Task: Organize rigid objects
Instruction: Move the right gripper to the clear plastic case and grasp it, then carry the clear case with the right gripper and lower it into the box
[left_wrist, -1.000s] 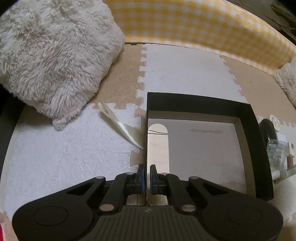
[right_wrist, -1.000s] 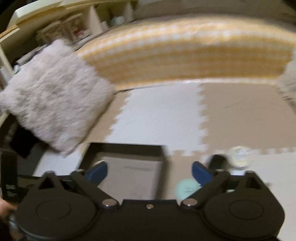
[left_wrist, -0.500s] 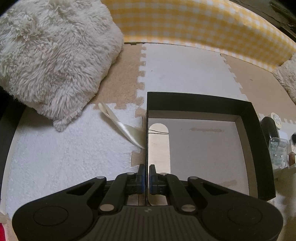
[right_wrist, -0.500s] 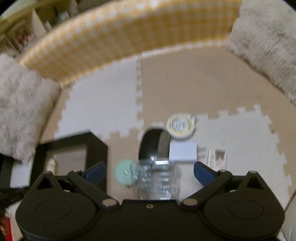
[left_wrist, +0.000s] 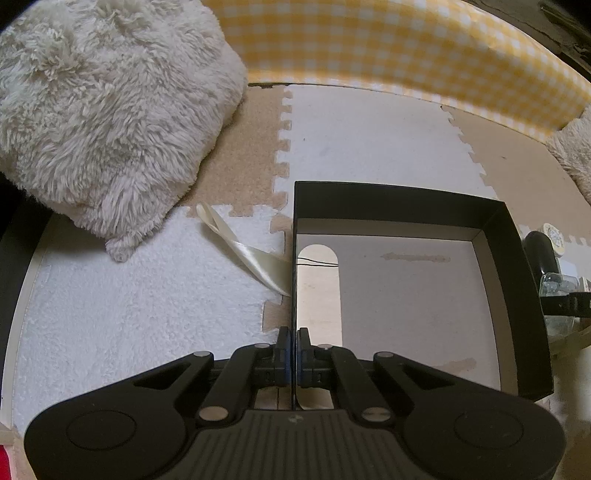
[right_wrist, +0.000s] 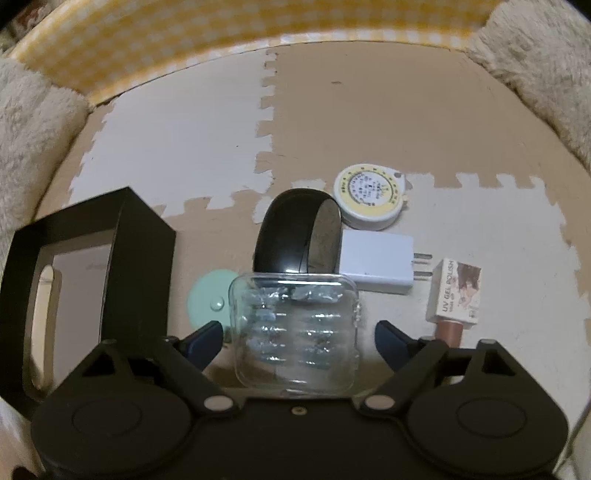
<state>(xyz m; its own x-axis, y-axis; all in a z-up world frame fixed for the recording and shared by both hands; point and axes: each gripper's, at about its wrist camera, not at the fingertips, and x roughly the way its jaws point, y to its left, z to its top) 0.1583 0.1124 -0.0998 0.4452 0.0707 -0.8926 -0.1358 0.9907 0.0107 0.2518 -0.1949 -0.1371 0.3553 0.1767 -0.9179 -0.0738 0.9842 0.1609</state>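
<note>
Left gripper (left_wrist: 293, 345): jaws pinched tight on the left wall of the black box (left_wrist: 509, 236), which extends ahead and to its right. Right gripper (right_wrist: 297, 338): jaws wide, closing, with the clear case (right_wrist: 295, 332) between them, pads not yet touching; black ring (right_wrist: 295, 232), charger (right_wrist: 376, 260) and round tin (right_wrist: 369, 195) lie just beyond.

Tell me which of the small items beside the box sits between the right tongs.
The clear plastic case: it lies between the closing right tongs, not yet pinched. The black ring and white charger lie beyond.
</note>
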